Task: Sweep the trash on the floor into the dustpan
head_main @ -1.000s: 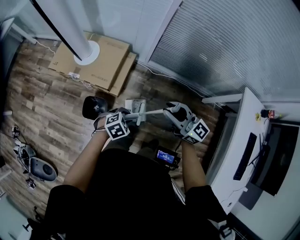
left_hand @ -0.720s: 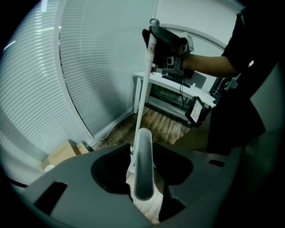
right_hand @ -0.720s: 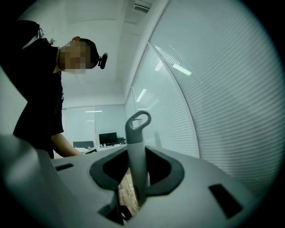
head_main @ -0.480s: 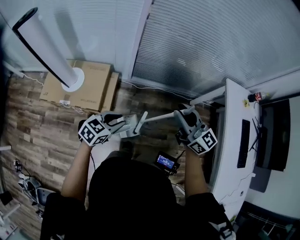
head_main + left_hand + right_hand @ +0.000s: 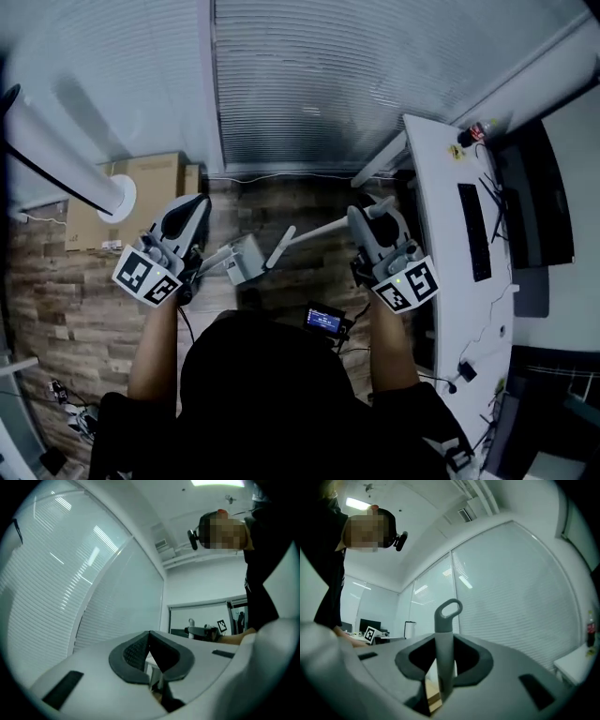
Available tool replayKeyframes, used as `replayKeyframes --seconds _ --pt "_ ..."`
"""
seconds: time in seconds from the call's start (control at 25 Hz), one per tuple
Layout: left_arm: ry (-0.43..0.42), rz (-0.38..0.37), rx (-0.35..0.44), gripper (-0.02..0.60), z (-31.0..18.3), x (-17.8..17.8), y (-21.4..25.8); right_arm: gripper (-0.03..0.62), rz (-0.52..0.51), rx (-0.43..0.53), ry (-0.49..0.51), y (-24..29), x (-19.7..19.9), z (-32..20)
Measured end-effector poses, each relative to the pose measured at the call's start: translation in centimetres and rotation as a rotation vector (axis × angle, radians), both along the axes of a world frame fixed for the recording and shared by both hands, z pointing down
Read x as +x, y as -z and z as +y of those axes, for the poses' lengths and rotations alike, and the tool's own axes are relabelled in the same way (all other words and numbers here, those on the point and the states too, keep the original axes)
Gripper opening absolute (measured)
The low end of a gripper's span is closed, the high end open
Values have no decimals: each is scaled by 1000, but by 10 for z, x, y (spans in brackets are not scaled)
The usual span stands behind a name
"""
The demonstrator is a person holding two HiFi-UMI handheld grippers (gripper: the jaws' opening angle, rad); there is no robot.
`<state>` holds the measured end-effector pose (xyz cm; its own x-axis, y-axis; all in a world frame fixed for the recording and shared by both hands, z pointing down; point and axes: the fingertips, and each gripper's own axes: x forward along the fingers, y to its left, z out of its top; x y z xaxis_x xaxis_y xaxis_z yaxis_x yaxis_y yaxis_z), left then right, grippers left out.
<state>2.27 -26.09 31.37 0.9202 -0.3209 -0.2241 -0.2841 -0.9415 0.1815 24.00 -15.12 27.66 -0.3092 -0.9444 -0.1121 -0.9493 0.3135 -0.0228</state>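
Note:
My left gripper (image 5: 194, 208) points at the blinds. Its jaws have just been closing and now stand shut, pads meeting with nothing pressed between them (image 5: 149, 635). The grey-white dustpan (image 5: 247, 260) sits lower, right of that gripper and clear of its fingertips. A pale piece of the dustpan (image 5: 152, 674) shows under the pads. I cannot tell whether it rests on the floor. My right gripper (image 5: 359, 219) is shut on the grey broom handle (image 5: 314, 232). The handle stands up between the jaws (image 5: 444, 660) and ends in a loop (image 5: 449, 609). The brush head is hidden.
A white desk (image 5: 441, 216) with a keyboard (image 5: 472, 230), a monitor (image 5: 544, 187) and a bottle (image 5: 473, 133) runs along the right. A cardboard box (image 5: 155, 183) and a white pole on a round base (image 5: 117, 199) stand left. Blinds (image 5: 309, 84) fill the far wall.
Both grippers rose and tipped from pointing down to pointing at the blinds. The left gripper swung off the dustpan, which it held before, and its jaws shut. The broom stayed in the right gripper.

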Motion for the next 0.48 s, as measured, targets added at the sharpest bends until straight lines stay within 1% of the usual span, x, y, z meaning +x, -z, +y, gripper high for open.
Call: replayKeyframes --seconds 0.08,0.16,0.24,0.36,0.48 --pt "35 74 13 -5 9 -7 16 91 16 7 -57 5 5 20" --pt "67 116 15 -5 22 -13 25 89 37 4 -86 4 5 42" --pt "79 125 10 -5 39 -15 27 86 59 -8 -104 -1 2 66" --pt "78 109 10 -5 74 -16 26 86 60 -39 -144 -12 -2 105" --pt "39 97 -17 -5 115 -18 18 87 41 -59 -208 -26 -3 150"
